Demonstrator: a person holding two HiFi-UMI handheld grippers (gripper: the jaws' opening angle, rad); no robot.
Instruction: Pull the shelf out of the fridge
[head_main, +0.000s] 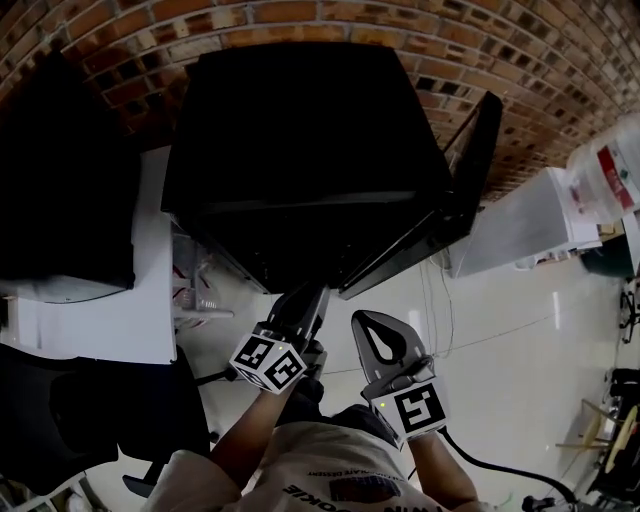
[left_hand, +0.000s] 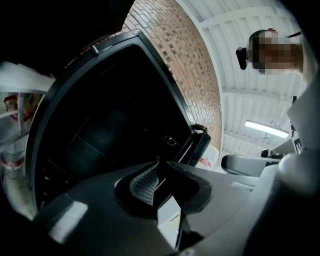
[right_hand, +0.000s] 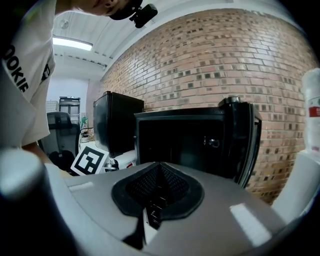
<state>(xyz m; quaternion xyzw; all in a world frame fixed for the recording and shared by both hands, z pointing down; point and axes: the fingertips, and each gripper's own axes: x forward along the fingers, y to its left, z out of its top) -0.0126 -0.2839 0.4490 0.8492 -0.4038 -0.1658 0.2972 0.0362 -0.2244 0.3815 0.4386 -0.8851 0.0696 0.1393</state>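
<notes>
A black mini fridge (head_main: 300, 150) stands against the brick wall with its door (head_main: 440, 200) swung open to the right. Its inside is very dark. In the left gripper view only faint lines cross the cavity (left_hand: 100, 145), and I cannot make out a shelf for sure. My left gripper (head_main: 308, 295) hovers just in front of the fridge's lower opening. Its jaws (left_hand: 160, 164) are a narrow crack apart with nothing between them. My right gripper (head_main: 362, 322) hangs beside it, a little further back, pointing at the open fridge (right_hand: 180, 145). Its tips (right_hand: 160, 166) are together and empty.
A second black appliance (head_main: 60, 170) sits on a white counter (head_main: 100, 320) to the left of the fridge. A white cabinet (head_main: 530, 220) stands to the right of the door. A cable (head_main: 480, 340) lies on the pale floor. A dark chair (head_main: 90, 420) is at lower left.
</notes>
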